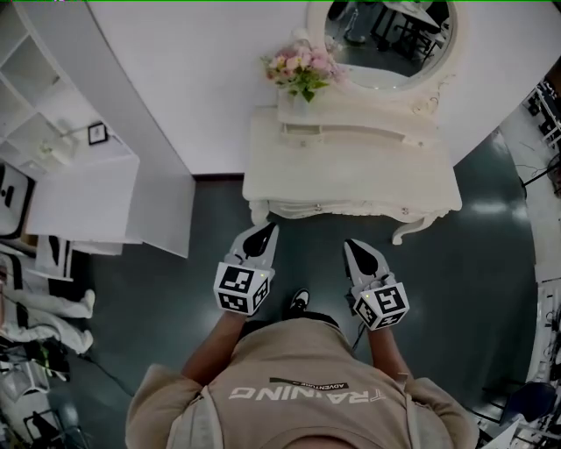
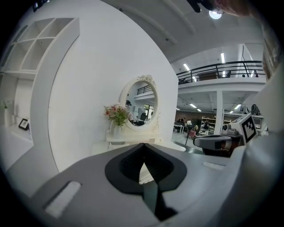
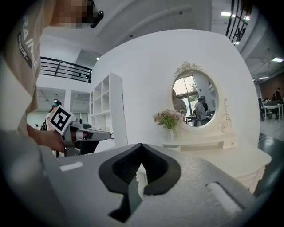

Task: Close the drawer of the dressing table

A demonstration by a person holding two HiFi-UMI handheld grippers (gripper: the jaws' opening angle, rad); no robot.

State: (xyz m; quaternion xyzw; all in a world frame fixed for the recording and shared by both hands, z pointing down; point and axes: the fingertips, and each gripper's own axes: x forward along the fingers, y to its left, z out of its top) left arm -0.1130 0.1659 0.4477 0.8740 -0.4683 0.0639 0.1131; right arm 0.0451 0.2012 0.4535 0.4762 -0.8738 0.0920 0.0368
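Left gripper (image 1: 266, 231) and right gripper (image 1: 351, 246) hang with jaws together, holding nothing, just short of the dressing table (image 1: 351, 171) at twelve o'clock. Approach seems the step in hand. Which drawer stands open I cannot tell, so next comes finding its front and pushing.

white wall (image 1: 202, 70), glossy dark floor (image 1: 491, 289), white open shelving (image 1: 35, 96) at left, ceiling lights (image 2: 215, 13).
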